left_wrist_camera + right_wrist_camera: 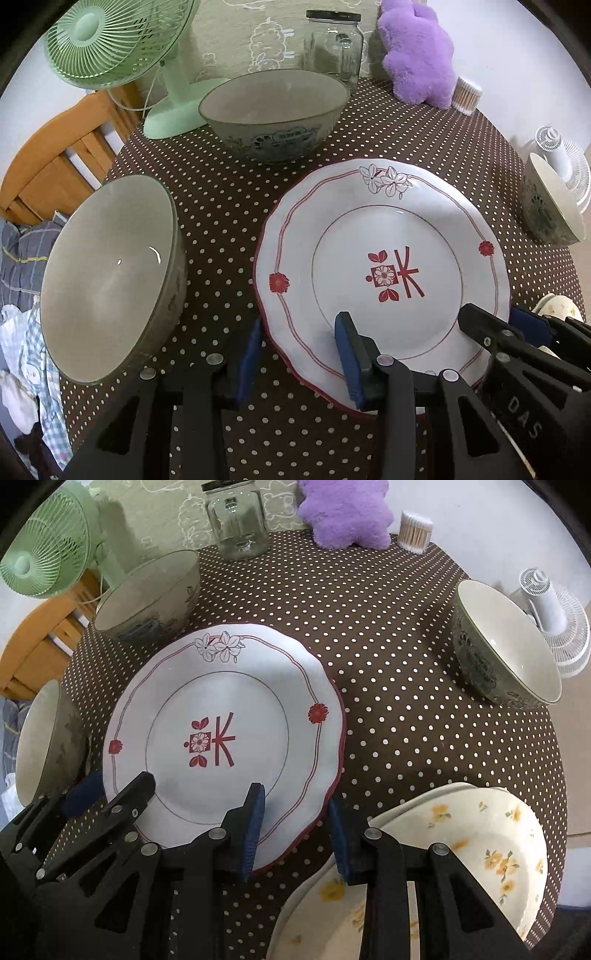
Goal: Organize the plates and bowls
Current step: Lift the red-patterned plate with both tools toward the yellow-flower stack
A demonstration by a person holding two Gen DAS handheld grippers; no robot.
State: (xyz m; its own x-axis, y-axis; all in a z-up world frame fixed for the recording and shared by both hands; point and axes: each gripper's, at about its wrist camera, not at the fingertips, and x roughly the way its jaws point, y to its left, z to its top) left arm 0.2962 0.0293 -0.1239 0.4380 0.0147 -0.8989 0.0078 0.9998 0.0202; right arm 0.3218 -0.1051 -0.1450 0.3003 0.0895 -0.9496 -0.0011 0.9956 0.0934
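You have the red-patterned plate (384, 266) pinched at its near rim from two sides: the left gripper (301, 354) and the right gripper (295, 830) each straddle the scalloped edge, one blue pad on top and one outside or under the lip, jaws clenched on it as far as the views tell. Both grips sit at the very edge (glazed, slick), so the far rim could sag or the plate slip out. The yellow-flowered plates (480, 834) lie just right of your right jaws; the large bowl (110, 277) sits close left of your left jaws on the bench (221, 206), easy to knock.
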